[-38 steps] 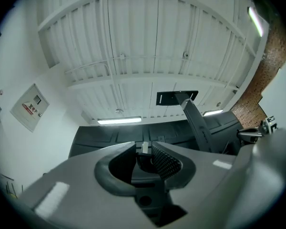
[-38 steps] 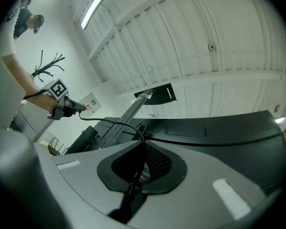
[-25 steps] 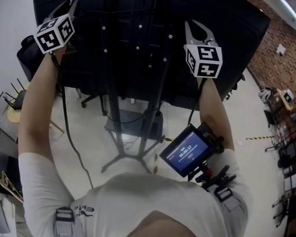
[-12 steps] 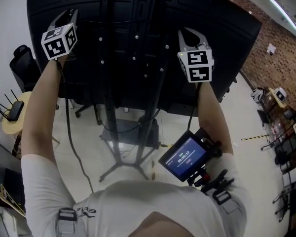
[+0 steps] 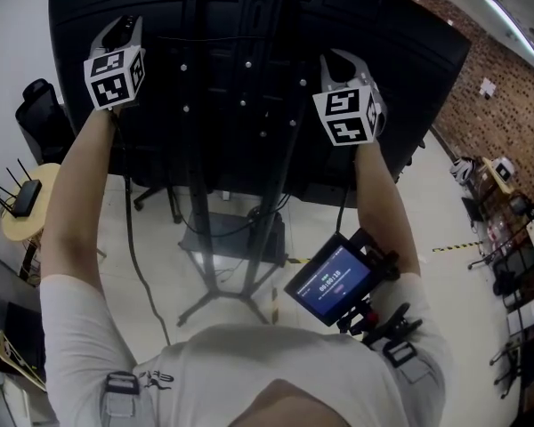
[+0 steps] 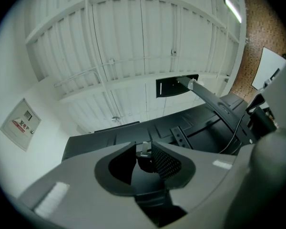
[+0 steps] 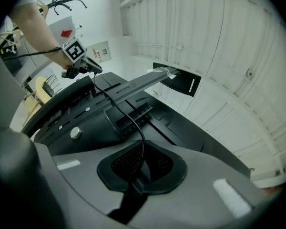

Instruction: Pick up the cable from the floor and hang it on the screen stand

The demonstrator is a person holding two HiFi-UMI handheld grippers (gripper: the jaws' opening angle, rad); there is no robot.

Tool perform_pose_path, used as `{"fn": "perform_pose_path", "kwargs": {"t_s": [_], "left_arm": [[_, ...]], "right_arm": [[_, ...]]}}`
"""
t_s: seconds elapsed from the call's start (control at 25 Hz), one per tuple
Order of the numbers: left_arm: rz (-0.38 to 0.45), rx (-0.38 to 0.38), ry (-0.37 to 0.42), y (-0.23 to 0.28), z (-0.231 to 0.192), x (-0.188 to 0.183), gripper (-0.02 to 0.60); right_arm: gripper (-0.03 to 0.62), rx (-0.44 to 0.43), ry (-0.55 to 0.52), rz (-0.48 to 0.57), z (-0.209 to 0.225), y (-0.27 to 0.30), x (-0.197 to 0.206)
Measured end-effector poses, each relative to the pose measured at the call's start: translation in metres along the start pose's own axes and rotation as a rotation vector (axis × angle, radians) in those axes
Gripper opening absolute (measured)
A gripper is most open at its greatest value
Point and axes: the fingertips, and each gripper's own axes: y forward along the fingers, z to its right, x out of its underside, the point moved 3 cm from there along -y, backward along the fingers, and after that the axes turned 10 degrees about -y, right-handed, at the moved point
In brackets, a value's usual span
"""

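I stand behind the big black screen (image 5: 249,105) on its stand (image 5: 200,203), both grippers raised to its upper edge. The left gripper (image 5: 117,32) is shut on the cable's black plug (image 6: 144,157), whose white tip shows between the pads. The right gripper (image 5: 341,60) is shut on the thin black cable (image 7: 133,123), which leaves its pads (image 7: 157,162). From there it runs over the screen's back to the left gripper (image 7: 83,65). More of the cable (image 5: 132,238) hangs down along the left arm.
The stand's legs (image 5: 218,296) spread on the pale floor. A lit display (image 5: 331,281) is strapped on the right forearm. An office chair (image 5: 37,105) and a small round table (image 5: 18,216) stand at left, desks (image 5: 516,229) by the brick wall at right. A mount plate (image 6: 176,86) juts above the screen.
The right gripper has rolled, its marker cube showing another face. The left gripper shifted slightly inward along the screen's top. Both grips on the cable stay the same.
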Motion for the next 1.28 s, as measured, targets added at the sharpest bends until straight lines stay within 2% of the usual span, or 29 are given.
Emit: {"fn": "perform_pose_path", "kwargs": {"t_s": [0.28, 0.52, 0.92, 1.28], "left_arm": [[-0.041, -0.036, 0.015, -0.001, 0.007, 0.015, 0.101], [-0.036, -0.025, -0.022, -0.012, 0.001, 0.023, 0.103], [-0.033, -0.013, -0.097, -0.034, 0.001, 0.034, 0.109], [-0.063, -0.031, -0.205, -0.051, 0.001, 0.059, 0.118]], "right_arm": [[0.032, 0.014, -0.107, -0.025, 0.000, -0.003, 0.008], [0.032, 0.007, -0.180, -0.034, -0.014, -0.010, 0.008], [0.043, 0.013, -0.180, -0.022, -0.024, -0.016, 0.011], [0.066, 0.037, -0.165, -0.011, -0.036, -0.020, 0.015]]}}
